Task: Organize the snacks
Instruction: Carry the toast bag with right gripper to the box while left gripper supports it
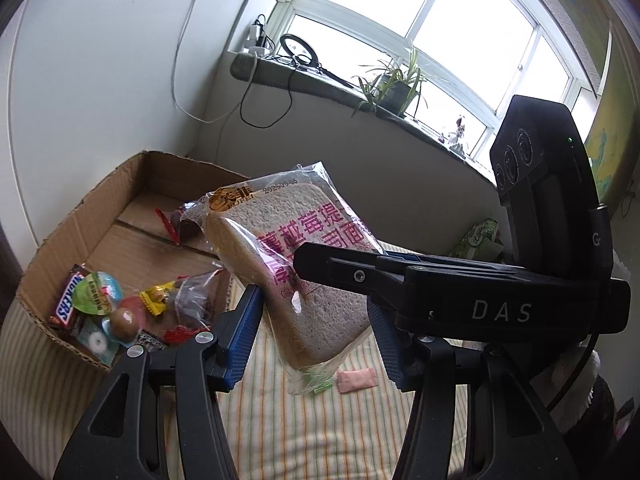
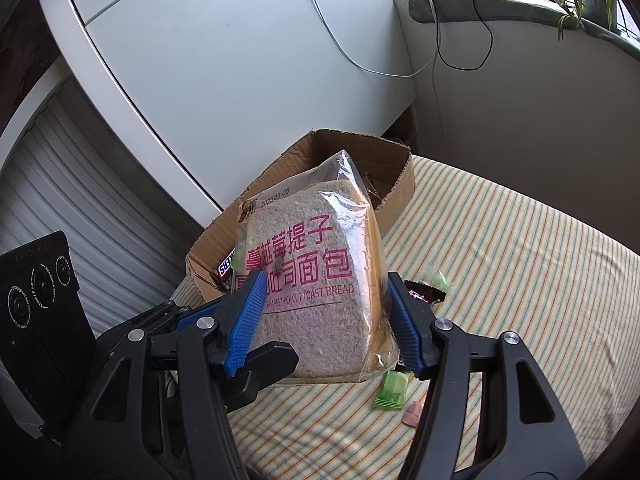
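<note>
Cardboard box (image 1: 132,216) with candy lies left of and beyond our left gripper (image 1: 316,332), whose jaws clamp the bagged toast bread (image 1: 296,264) above the striped cloth (image 1: 280,420). Our right gripper (image 2: 326,320) clamps the same bread, a green packet (image 2: 390,394) just below its jaws.

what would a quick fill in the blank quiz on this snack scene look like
1. The English print on the bread bag reads thick cut ____ bread.
2. The Snickers bar lies inside a ____ box.
3. The cloth under the box is ____.
4. A potted ____ stands on the windowsill.

Missing words: toast; cardboard; striped; plant
</note>
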Motion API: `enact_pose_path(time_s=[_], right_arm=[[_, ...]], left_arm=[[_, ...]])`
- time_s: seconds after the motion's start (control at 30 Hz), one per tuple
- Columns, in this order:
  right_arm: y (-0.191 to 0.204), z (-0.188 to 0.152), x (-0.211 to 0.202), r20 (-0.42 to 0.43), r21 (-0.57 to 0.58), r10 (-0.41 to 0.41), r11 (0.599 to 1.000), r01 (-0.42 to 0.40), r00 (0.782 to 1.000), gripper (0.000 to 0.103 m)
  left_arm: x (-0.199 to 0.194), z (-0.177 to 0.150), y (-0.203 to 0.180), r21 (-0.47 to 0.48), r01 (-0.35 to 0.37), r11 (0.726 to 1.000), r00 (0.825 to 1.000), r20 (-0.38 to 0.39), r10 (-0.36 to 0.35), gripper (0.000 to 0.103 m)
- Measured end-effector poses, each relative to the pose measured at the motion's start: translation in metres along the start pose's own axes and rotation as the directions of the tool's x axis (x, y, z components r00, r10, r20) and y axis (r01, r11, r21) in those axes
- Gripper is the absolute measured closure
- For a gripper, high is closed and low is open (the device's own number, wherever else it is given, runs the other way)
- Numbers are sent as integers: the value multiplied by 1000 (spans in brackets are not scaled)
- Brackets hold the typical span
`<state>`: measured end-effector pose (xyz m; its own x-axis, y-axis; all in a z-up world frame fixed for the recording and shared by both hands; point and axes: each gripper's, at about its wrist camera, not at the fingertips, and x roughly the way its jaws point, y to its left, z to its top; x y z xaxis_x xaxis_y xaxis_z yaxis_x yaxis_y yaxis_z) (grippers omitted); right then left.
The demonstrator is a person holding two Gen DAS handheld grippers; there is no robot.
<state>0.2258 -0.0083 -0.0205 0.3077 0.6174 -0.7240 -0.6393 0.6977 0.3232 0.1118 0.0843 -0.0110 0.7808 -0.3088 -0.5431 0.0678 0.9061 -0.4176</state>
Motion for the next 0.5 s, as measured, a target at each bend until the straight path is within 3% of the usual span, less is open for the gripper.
enact_pose_path(time_s=[0.5], right_arm=[[31,17,44,-32,-33,25,999,-26,999,40]], left_arm=[[-9,11,48,-27,-65,998,997,32,66,50]])
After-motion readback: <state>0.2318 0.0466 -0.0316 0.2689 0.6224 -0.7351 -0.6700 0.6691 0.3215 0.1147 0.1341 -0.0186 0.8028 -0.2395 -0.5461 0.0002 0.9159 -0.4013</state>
